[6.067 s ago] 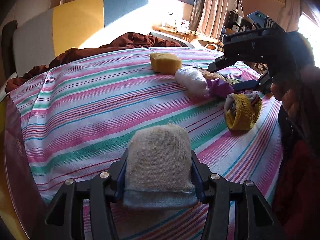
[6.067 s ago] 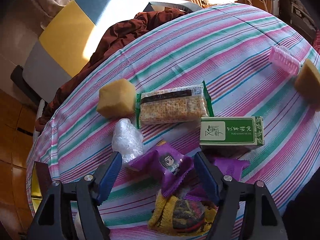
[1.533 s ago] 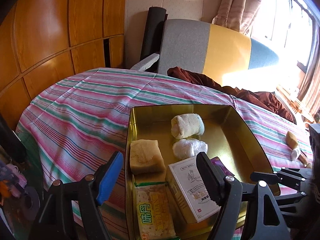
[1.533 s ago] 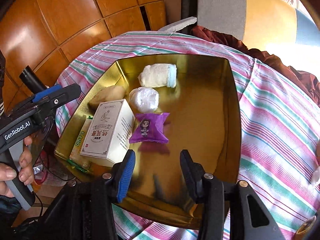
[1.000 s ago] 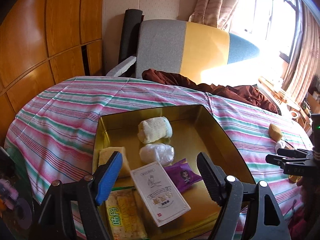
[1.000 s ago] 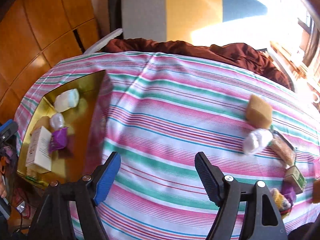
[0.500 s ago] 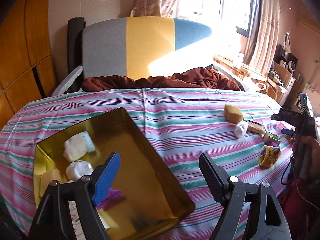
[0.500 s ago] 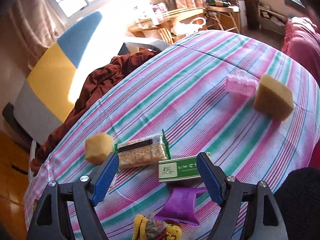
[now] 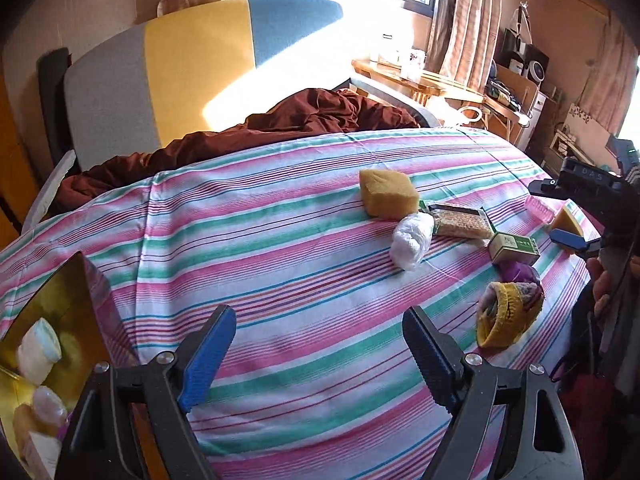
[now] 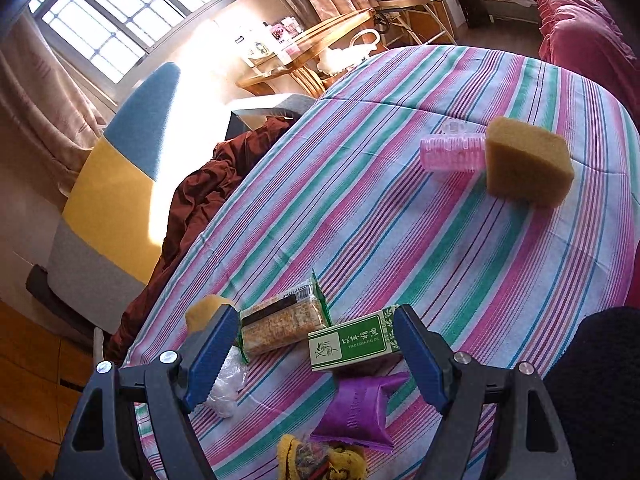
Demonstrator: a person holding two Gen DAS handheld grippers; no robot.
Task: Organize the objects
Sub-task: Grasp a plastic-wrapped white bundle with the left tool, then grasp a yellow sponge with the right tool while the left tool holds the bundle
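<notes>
At the far left of the left wrist view, the gold-coloured metal tray [image 9: 60, 300] sits at the near left edge of the striped pink, green and white cloth-covered surface [image 9: 280, 248], holding a rolled white-and-blue cloth [image 9: 38, 350] and other pieces cut off by the frame edge. The left gripper [image 9: 316, 354] hangs over bare cloth with its jaws apart and nothing between them; they have just been opening. A wide stretch of bare striped cloth lies between the tray and the group of loose items toward the right. That group comprises a tan block-shaped sponge [image 9: 386, 194], a crumpled white plastic bundle [image 9: 412, 240] touching it, a clear-wrapped cracker packet [image 9: 460, 220], a green-and-white carton [image 9: 514, 246], a purple foil pouch [image 9: 520, 270] and a yellow knitted pouch [image 9: 506, 320] near the right edge. In the right wrist view, the right gripper [image 10: 310, 352] stands with its jaws apart and empty above the cracker packet [image 10: 282, 324] and the carton [image 10: 352, 344], the purple pouch [image 10: 360, 412] just below. Farther right, well apart, a pink ribbed plastic piece [image 10: 452, 154] touches a second tan sponge [image 10: 526, 162] near the far edge.
</notes>
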